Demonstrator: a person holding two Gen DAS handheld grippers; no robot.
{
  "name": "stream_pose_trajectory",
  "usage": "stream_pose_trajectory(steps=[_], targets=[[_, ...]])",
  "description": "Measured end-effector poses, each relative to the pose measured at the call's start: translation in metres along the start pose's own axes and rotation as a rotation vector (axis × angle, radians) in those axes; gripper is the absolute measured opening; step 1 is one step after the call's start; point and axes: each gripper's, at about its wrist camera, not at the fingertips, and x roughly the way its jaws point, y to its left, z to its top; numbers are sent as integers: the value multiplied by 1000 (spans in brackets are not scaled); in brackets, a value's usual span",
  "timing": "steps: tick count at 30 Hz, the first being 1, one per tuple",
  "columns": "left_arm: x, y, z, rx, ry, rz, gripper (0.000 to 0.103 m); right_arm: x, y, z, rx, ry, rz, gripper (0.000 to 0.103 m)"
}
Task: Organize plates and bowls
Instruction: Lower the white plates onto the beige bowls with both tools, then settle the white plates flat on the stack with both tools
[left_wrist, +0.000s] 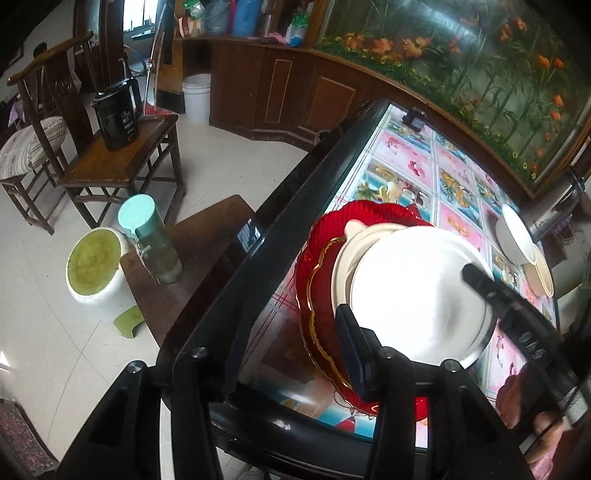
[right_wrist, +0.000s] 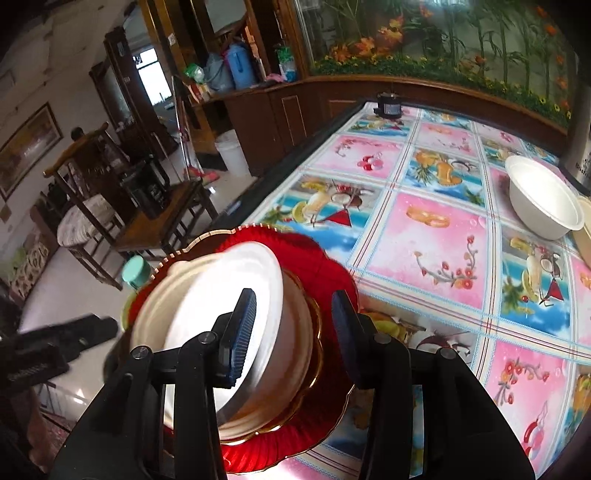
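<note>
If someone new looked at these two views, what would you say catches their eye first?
First, the stack at the near corner of the table: a white bowl tilted in a cream bowl on a red plate. The right hand-held gripper straddles the white bowl's rim with its jaws apart. Next comes the fruit-patterned tablecloth, and another white bowl at the far right.

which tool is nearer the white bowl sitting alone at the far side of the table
Neither is close, but the right tool seems somewhat nearer. It sits at the red plate stack, with the lone white bowl across the table ahead of it. The left tool hangs at the table's near edge, beyond the stack.
</note>
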Motion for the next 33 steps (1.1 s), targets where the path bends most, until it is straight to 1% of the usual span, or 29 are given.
stream_pose_trajectory(steps=[1, 4, 5, 6, 9, 10, 11, 13, 17, 21, 25, 29, 30, 33], targets=[[2, 0, 0, -1, 7, -8, 47, -1, -3, 1, 9, 3, 19, 43], [9, -2, -2, 3, 29, -12, 47, 6, -7, 2, 29, 56, 61, 45], [8, -2, -3, 5, 25, -13, 47, 6, -11, 2, 51, 59, 76, 45], [8, -3, -3, 7, 24, -13, 47, 3, -17, 2, 80, 45, 87, 45], [7, -3, -1, 5, 26, -11, 47, -18, -35, 6, 156, -74, 127, 45], [7, -3, -1, 6, 25, -7, 47, -25, -38, 7, 165, -109, 111, 45], [7, -4, -1, 5, 24, -6, 47, -27, -39, 9, 155, -115, 70, 47], [8, -6, -1, 7, 22, -1, 47, -24, -36, 11, 126, -99, 16, 47], [8, -7, -1, 8, 25, -6, 47, -10, -31, 4, 102, -51, 6, 47], [9, -9, -1, 14, 28, -1, 47, -2, -24, -3, 57, -30, -32, 47], [15, -10, -3, 16, 49, -7, 47, 8, -22, -7, 29, 21, -61, 47], [14, -9, -2, 19, 45, -10, 47, 7, -21, -8, 4, 24, -84, 47], [15, -9, -2, 20, 49, -6, 47, 4, -22, -8, 13, 12, -82, 47], [21, -7, -4, 9, 66, -23, 47, -9, -22, -5, 20, -61, -89, 47]])
